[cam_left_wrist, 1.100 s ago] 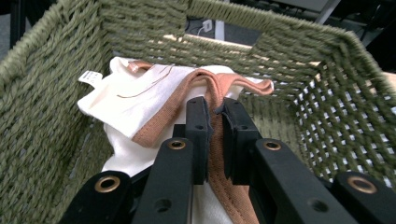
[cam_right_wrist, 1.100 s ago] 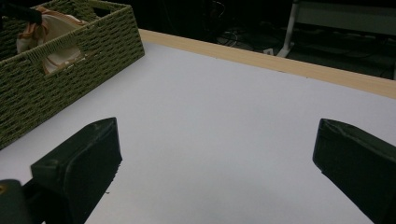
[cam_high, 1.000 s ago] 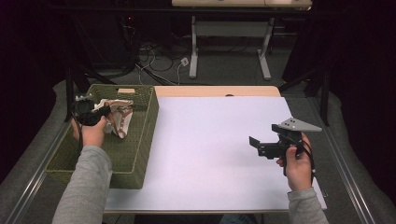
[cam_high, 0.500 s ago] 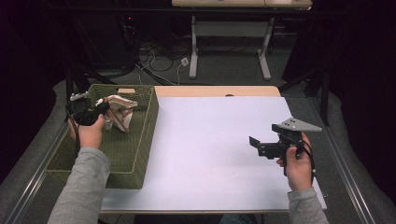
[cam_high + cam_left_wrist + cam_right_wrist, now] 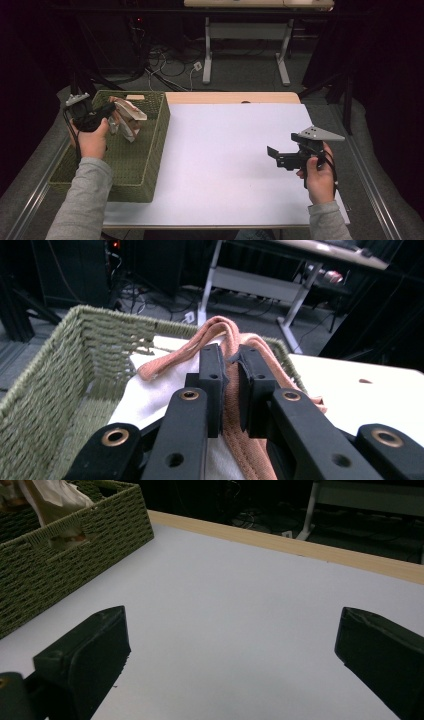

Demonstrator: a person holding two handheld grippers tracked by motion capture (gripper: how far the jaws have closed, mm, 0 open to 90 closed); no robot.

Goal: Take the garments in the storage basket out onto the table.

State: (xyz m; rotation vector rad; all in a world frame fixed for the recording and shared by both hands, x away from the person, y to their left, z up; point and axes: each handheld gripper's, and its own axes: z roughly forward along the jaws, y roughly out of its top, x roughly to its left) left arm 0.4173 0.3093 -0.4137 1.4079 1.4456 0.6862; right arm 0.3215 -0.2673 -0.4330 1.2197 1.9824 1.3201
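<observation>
L gripper point(image 5: 229, 365) is pinching cloth bag point(image 5: 125, 116) by its orange strap, lifting it over basket point(image 5: 150, 150) at worktop's left edge. R gripper point(image 5: 274, 155) is hovering w/ jaws wide near right edge.

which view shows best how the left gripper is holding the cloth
The left gripper view: the left gripper shows its fingers shut on the cloth's orange strap. The high view shows the cloth lifted over the basket, the grip hidden. The right gripper view catches a corner of it.
</observation>
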